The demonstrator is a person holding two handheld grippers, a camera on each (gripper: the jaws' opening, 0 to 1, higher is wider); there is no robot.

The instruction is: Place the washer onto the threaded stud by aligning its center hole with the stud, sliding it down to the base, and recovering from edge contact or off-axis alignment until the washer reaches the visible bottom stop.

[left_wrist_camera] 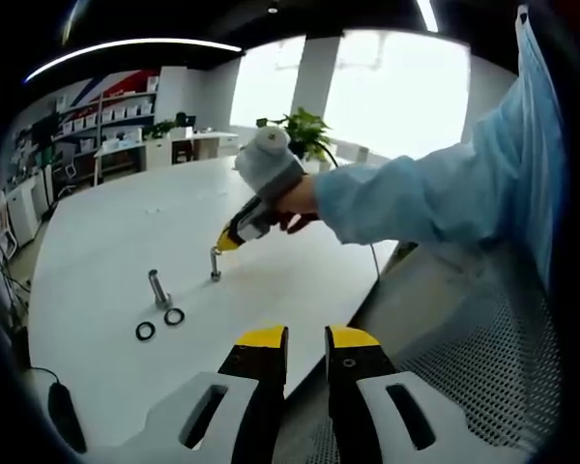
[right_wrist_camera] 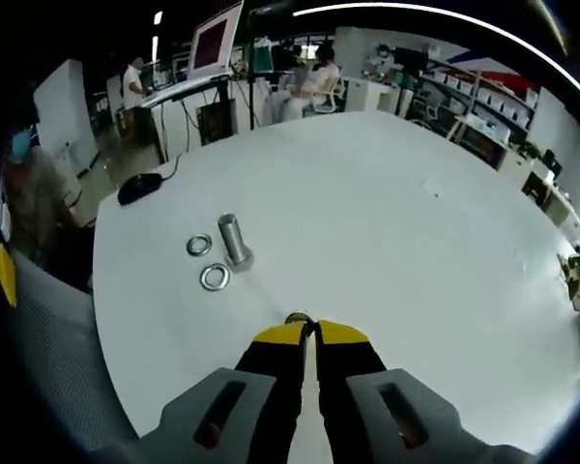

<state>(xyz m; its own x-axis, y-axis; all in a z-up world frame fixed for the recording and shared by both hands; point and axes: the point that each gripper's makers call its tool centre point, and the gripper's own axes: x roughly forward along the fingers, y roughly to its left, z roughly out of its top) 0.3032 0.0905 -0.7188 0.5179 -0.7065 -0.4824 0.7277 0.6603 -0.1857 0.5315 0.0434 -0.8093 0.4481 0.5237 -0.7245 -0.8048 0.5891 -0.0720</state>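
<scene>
Washer (left_wrist_camera: 215, 253) pinched in right gripper (left_wrist_camera: 224, 242) fingers, just right of upright stud (left_wrist_camera: 158, 287), axis vertical. Left gripper (left_wrist_camera: 305, 340) slightly spread, farther off tabletop (left_wrist_camera: 106, 242).

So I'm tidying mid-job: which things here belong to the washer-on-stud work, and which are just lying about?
Job: threaded stud; right gripper, shut on what looks like a washer; loose washers beside the stud.
Lying about: black mouse; potted plant; left gripper, open, idle.
</scene>
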